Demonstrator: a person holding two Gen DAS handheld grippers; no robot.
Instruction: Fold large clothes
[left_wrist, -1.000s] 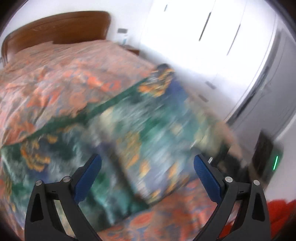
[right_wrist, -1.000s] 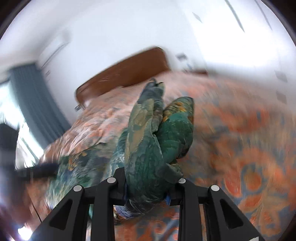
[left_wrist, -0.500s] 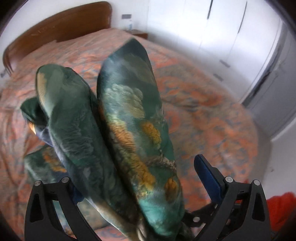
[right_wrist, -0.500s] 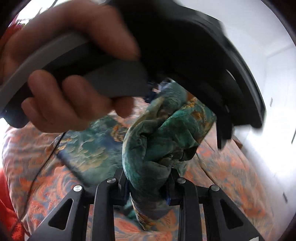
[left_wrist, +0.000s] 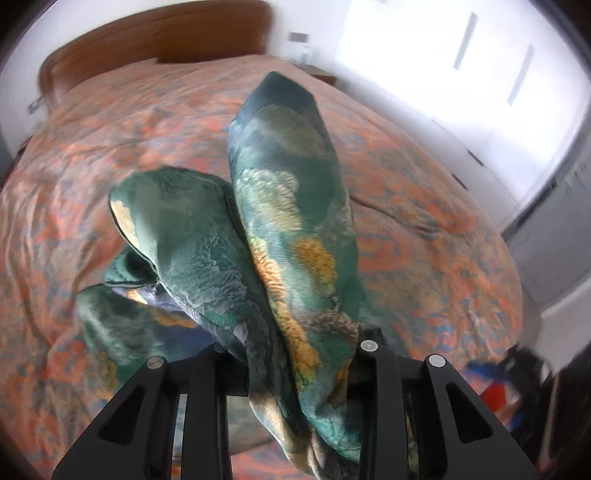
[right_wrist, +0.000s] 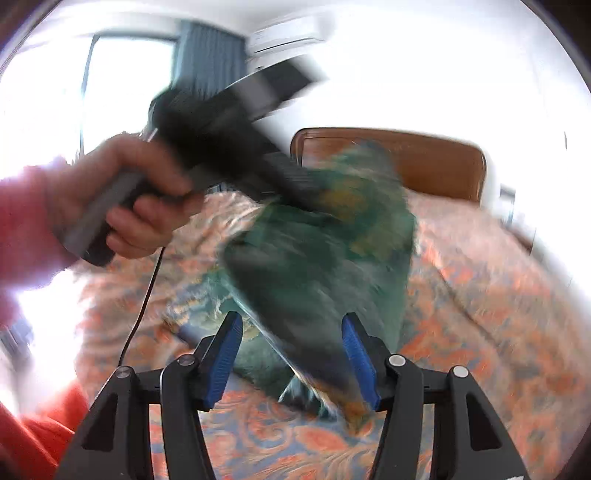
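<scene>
The left gripper (left_wrist: 295, 354) has its fingers clamped on a green patterned garment (left_wrist: 288, 221), which bunches up in folds between and ahead of them above the bed (left_wrist: 424, 229). The right gripper (right_wrist: 291, 354) has its fingers (right_wrist: 225, 354) spread wide, holding nothing; the blurred garment (right_wrist: 317, 266) hangs just ahead of them. Beyond it stands the wooden headboard (right_wrist: 436, 166).
</scene>
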